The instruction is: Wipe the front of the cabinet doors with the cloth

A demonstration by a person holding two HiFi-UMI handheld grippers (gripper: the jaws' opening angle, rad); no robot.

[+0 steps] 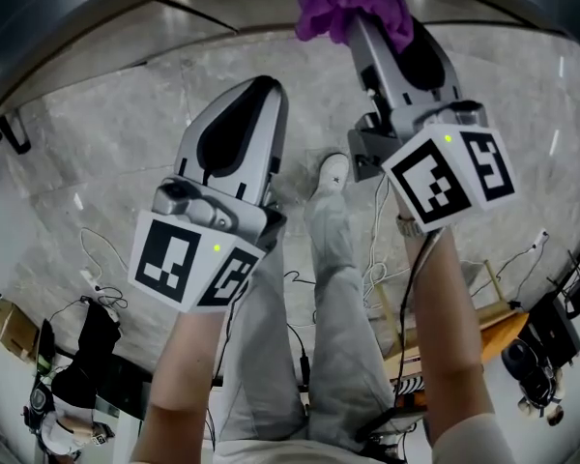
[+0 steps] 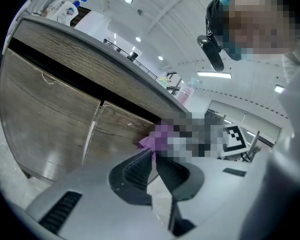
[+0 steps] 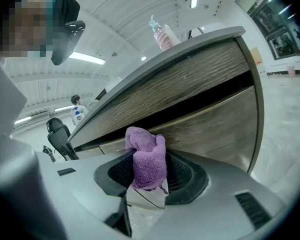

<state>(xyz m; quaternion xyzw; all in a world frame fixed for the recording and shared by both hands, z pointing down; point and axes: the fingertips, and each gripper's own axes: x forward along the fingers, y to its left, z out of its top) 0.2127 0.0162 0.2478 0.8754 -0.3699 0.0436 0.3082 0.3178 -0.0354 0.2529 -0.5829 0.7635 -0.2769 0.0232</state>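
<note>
A purple cloth [image 1: 353, 3] is bunched between the jaws of my right gripper [image 1: 372, 27], which is shut on it. In the right gripper view the cloth [image 3: 147, 159] sits close to the wood-grain cabinet door [image 3: 215, 119], just under the dark gap below the countertop; I cannot tell if it touches. My left gripper [image 1: 264, 87] hangs lower and to the left, shut and holding nothing. In the left gripper view its jaws [image 2: 154, 156] point at the cabinet doors [image 2: 45, 114], with the cloth [image 2: 160, 134] just beyond them.
A pink soap bottle [image 3: 164, 34] and a spray bottle [image 2: 65, 11] stand on the countertop. Below me are the marble floor [image 1: 126, 133], my shoe [image 1: 333, 172], loose cables [image 1: 97, 269] and a cardboard box [image 1: 10, 327]. An office chair [image 3: 57, 131] stands farther along the cabinet.
</note>
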